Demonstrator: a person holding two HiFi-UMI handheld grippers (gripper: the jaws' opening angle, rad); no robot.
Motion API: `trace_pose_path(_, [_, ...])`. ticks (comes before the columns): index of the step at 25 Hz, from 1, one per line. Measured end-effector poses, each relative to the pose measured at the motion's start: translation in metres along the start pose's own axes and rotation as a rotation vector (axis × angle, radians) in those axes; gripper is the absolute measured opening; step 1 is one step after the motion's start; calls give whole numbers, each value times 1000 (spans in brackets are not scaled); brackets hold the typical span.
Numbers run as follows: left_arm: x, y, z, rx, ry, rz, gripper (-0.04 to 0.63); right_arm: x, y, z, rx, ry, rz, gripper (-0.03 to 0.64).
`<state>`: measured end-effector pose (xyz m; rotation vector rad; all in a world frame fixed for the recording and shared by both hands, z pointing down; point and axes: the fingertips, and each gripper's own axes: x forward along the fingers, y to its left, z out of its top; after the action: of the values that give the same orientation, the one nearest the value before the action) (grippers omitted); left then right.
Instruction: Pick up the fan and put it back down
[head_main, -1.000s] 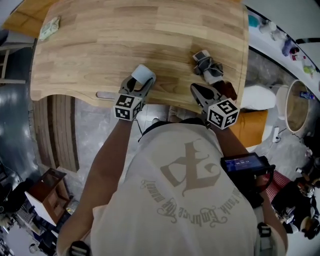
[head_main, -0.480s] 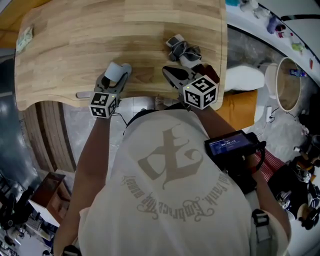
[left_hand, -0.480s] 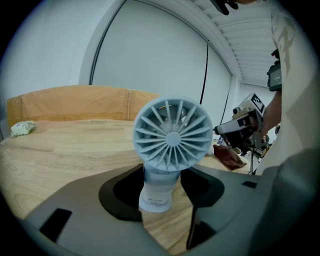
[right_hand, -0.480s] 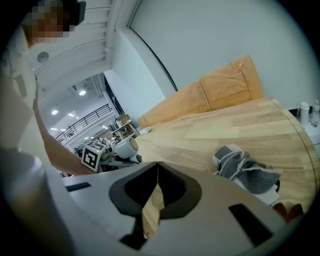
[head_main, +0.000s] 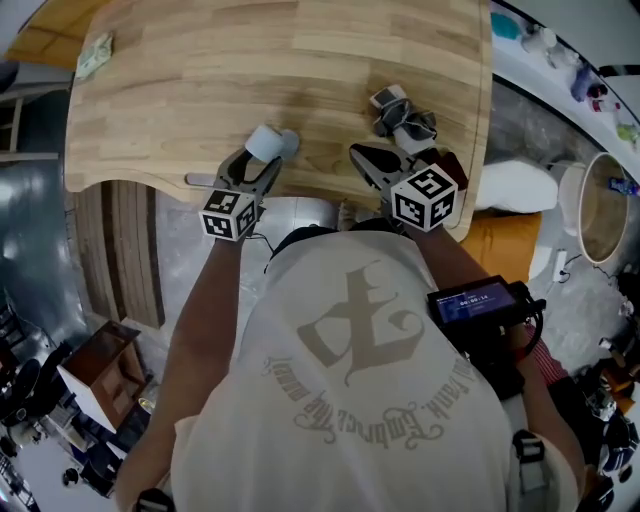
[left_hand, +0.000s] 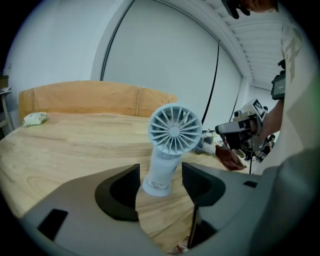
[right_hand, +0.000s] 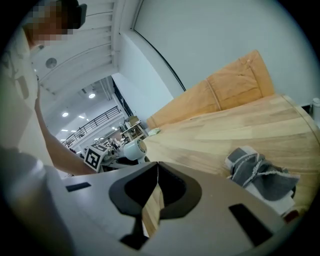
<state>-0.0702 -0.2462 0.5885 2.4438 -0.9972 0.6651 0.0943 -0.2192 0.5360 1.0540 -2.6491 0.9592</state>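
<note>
The wooden counter (head_main: 300, 60) is seen carrying the white fan (left_hand: 170, 145), stood upright on its small base near the front edge; a slight lean is suggested, though that may be lens distortion. The left gripper (left_hand: 161, 175) is placed around the stem with jaws apart, just opened wider, pads not pressing, and the right gripper (right_hand: 156, 172) is kept closed on nothing. A topple could be caused if the stem is clipped by a jaw on pull-back.

I read this as a big lab or workshop hall: wooden table (head_main: 200, 90), ceiling lights (right_hand: 91, 95) and a railed gallery (right_hand: 92, 122) far off, gear (head_main: 95, 385) crowding the floor (head_main: 190, 260).
</note>
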Motion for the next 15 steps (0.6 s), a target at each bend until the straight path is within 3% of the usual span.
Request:
trace_pose_path(8, [-43,0,-8,-41,-44,75,251,9,21,-5,-42,-9,18,14])
trace_pose_path(15, [-90,-18,-1,-54,-133,87,118,14,58,1,-100,-29,27,14])
